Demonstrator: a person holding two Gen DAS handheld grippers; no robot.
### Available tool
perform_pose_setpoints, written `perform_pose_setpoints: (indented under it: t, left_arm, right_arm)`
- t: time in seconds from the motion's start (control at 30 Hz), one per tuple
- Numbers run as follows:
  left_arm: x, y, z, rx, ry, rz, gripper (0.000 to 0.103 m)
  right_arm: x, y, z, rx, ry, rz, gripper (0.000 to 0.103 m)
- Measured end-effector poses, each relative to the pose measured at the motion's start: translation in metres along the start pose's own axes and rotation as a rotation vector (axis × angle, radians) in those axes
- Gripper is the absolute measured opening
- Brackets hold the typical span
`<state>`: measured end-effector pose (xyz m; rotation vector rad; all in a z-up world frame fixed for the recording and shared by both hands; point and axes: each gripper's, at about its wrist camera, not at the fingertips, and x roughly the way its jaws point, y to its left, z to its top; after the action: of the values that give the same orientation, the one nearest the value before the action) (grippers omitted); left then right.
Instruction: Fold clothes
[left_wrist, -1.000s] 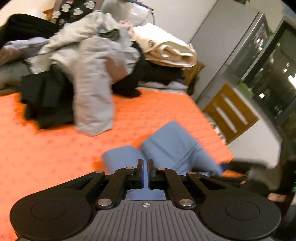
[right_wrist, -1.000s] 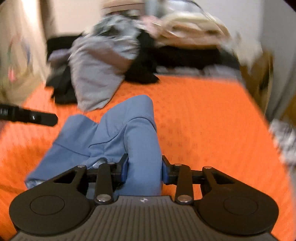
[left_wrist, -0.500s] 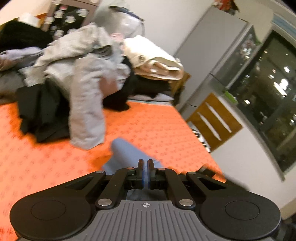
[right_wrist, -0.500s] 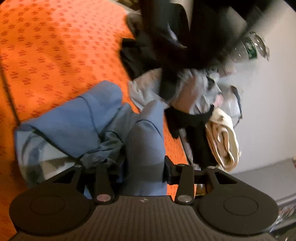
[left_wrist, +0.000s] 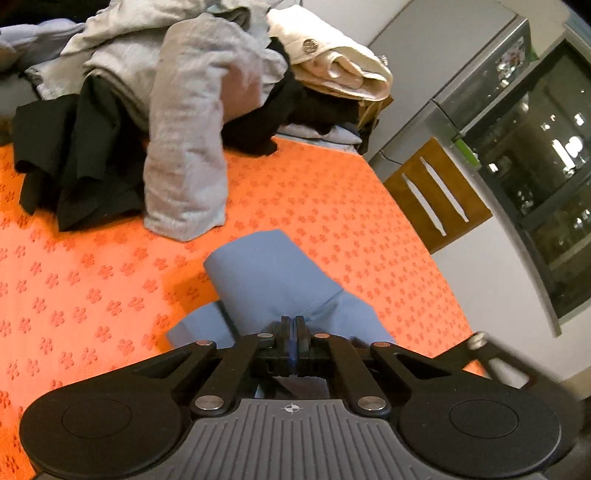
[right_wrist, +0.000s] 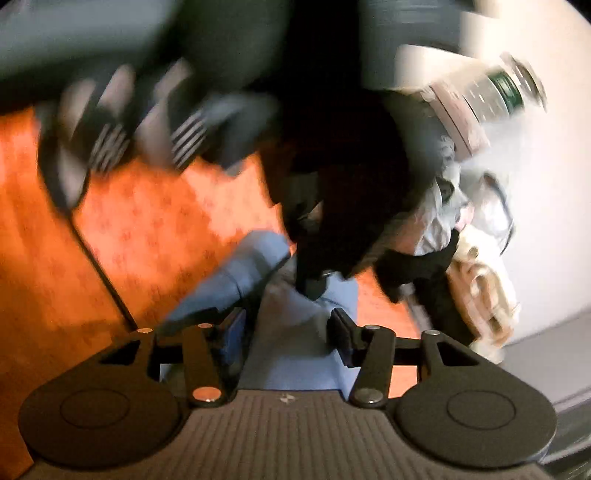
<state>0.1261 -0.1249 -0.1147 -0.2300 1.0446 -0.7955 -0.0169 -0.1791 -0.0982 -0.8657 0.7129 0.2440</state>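
Pinching a thin edge of the blue garment (left_wrist: 273, 273), the left gripper (left_wrist: 294, 325) has its jaws pressed together on the cloth at the near edge of the orange patterned bedspread (left_wrist: 92, 295). The right gripper (right_wrist: 288, 328) grasps a thicker bundle of the same garment between wider-set jaws. Compared with a second ago, the right wrist view has rotated sharply and blurred, and the garment, then spread low across the bedspread, is now gathered into a raised roll between the two grippers; this suggests a fold is in mid-swing, one half being carried over the other. Beyond the garment, toward the far edge of the bedspread, lies the unfolded pile: a grey sweatshirt (left_wrist: 184, 147) draped over black clothes (left_wrist: 85, 173), with a cream garment (left_wrist: 332, 70) at the far right corner. Past the bedspread's right edge stand a wooden panel (left_wrist: 436, 195) and a grey cabinet (left_wrist: 443, 66).
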Motion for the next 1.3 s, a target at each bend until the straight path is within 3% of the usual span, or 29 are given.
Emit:
perform_pose_setpoints:
  t: [0.13, 0.27, 0.33, 0.63, 0.67, 0.8, 0.9, 1.07, 1.2, 1.3]
  left_arm:
    - [0.001, 0.005, 0.0, -0.015, -0.003, 0.015, 0.003]
    - [0.0, 0.007, -0.002, -0.022, -0.011, 0.022, 0.003]
    - [0.0, 0.007, -0.003, -0.026, -0.015, 0.024, 0.003]
    - [0.0, 0.007, -0.006, -0.03, -0.017, 0.056, 0.003]
    - [-0.001, 0.008, -0.006, -0.031, -0.017, 0.061, 0.003]
    - [-0.012, 0.019, -0.014, -0.099, -0.045, 0.047, 0.003]
    - [-0.031, 0.025, -0.02, -0.158, -0.101, 0.015, 0.003]
    - [-0.066, 0.03, -0.027, -0.259, -0.198, -0.027, 0.004]
    - [-0.077, 0.033, -0.026, -0.328, -0.223, -0.06, 0.004]
    - [-0.064, 0.027, -0.026, -0.284, -0.171, -0.019, 0.004]
  right_arm:
    - [-0.024, -0.049, -0.009, 0.311, -0.105, 0.164, 0.055]
    - [-0.037, -0.098, -0.046, 0.633, -0.17, 0.259, 0.056]
    - [-0.026, -0.117, -0.071, 0.805, -0.159, 0.299, 0.059]
    - [0.068, -0.134, -0.156, 1.47, -0.098, 0.607, 0.065]
    - [0.069, -0.131, -0.152, 1.467, -0.103, 0.623, 0.064]
    - [0.056, -0.12, -0.115, 1.243, -0.081, 0.536, 0.053]
    - [0.045, -0.106, -0.08, 1.019, -0.065, 0.443, 0.045]
    - [0.023, -0.068, -0.034, 0.704, -0.059, 0.34, 0.043]
    - [0.009, -0.044, -0.018, 0.557, -0.063, 0.326, 0.043]
    - [0.008, -0.033, -0.011, 0.519, -0.072, 0.336, 0.043]
